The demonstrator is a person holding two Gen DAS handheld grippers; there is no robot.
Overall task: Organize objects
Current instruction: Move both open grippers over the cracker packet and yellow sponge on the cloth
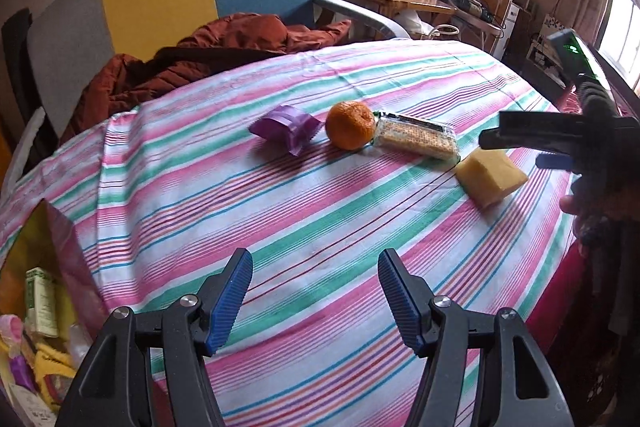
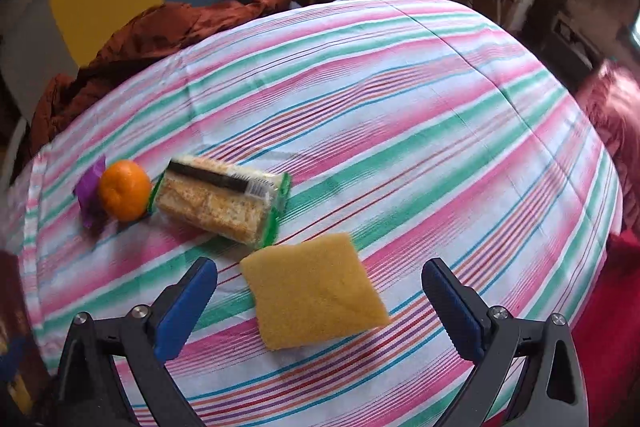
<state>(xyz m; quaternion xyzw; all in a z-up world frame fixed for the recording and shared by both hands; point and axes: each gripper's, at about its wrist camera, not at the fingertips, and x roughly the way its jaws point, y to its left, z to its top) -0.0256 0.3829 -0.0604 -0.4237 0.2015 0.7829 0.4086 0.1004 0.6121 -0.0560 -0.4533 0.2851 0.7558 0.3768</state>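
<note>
Both tongs, left (image 1: 315,297) and right (image 2: 319,307), gape wide; cracker packet (image 2: 224,201) lettering is unreadable.

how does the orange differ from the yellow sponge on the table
The orange is round and bright orange with a dimpled skin; the sponge is a flat, pale yellow, four-cornered slab.

The orange sits pressed against the cracker pack, with the purple packet on its other side; the sponge lies apart from them.

The right gripper is open around the sponge, while the orange lies farther off.

Both rest on the striped cloth.
</note>
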